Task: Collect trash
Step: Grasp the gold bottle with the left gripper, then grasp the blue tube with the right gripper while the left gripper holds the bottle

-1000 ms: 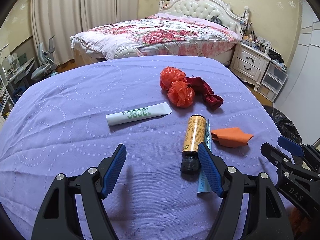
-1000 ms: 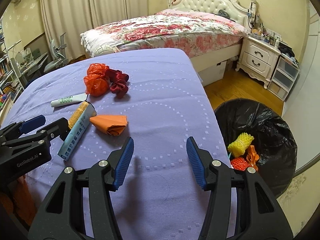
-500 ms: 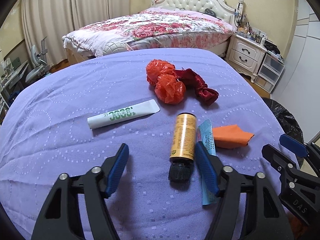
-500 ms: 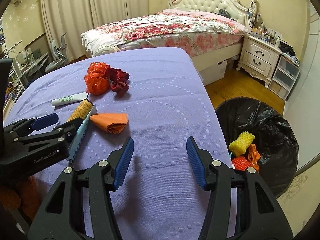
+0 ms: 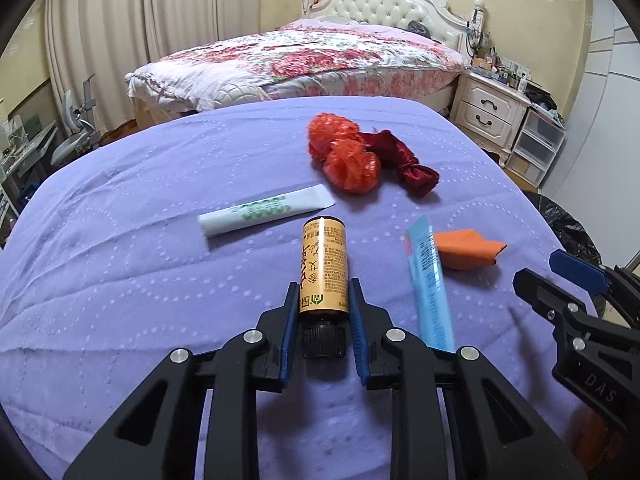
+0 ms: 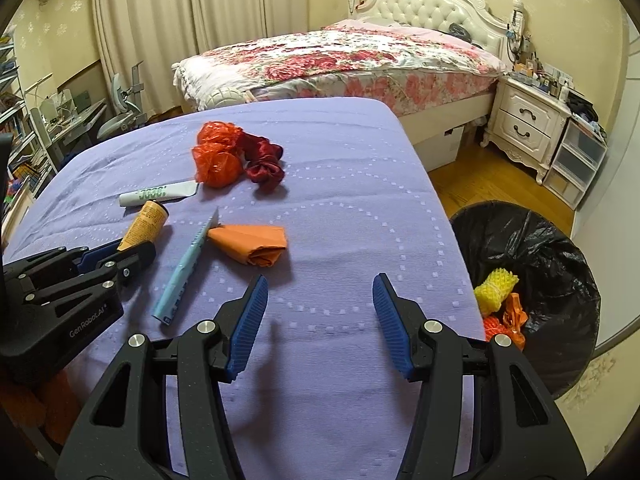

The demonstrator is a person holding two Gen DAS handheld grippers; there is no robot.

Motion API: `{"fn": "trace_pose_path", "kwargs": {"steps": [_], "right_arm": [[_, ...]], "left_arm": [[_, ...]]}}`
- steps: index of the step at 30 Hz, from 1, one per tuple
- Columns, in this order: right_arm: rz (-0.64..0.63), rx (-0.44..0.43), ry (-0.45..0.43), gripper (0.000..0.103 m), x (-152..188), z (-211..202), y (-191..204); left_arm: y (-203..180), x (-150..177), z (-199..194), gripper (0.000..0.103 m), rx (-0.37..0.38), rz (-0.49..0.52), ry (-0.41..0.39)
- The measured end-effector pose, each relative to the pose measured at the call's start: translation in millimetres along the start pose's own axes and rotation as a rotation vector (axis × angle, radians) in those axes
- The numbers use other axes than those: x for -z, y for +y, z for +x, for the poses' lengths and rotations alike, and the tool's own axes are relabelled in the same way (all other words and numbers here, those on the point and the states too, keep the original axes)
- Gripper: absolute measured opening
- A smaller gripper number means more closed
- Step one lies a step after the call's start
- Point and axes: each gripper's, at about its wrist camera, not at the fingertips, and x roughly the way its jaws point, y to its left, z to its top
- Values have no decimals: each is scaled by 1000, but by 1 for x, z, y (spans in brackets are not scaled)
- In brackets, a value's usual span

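Observation:
A yellow bottle (image 5: pixel 323 264) with a black cap lies on the purple cloth (image 5: pixel 120 280). My left gripper (image 5: pixel 324 286) is closing on it, and both blue pads touch its lower body just above the cap. The right wrist view shows the same bottle (image 6: pixel 146 224) held by the left gripper (image 6: pixel 120 252). A light blue tube (image 5: pixel 426 280) lies just right of it, beside a folded orange piece (image 5: pixel 468 250). My right gripper (image 6: pixel 320 308) stands open over bare cloth with nothing between its fingers.
A white tube (image 5: pixel 266 210), two orange-red plastic wads (image 5: pixel 348 160) and a dark red cloth (image 5: pixel 408 160) lie farther back. A black-bagged bin (image 6: pixel 532 280) with yellow and orange trash stands on the floor off the right edge. A bed and a nightstand stand behind.
My left gripper slid forward around the yellow bottle and its jaws narrowed from wide apart onto it. The blue tube now lies apart, to the bottle's right. The right gripper held still.

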Motion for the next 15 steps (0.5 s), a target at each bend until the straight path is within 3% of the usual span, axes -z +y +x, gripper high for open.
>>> {"fn": "trace_pose_path", "kwargs": {"steps": [15], "right_arm": [[-84, -93, 12, 53, -7, -1, 57]], "left_arm": [[84, 29, -29, 25, -113, -143, -16]]}}
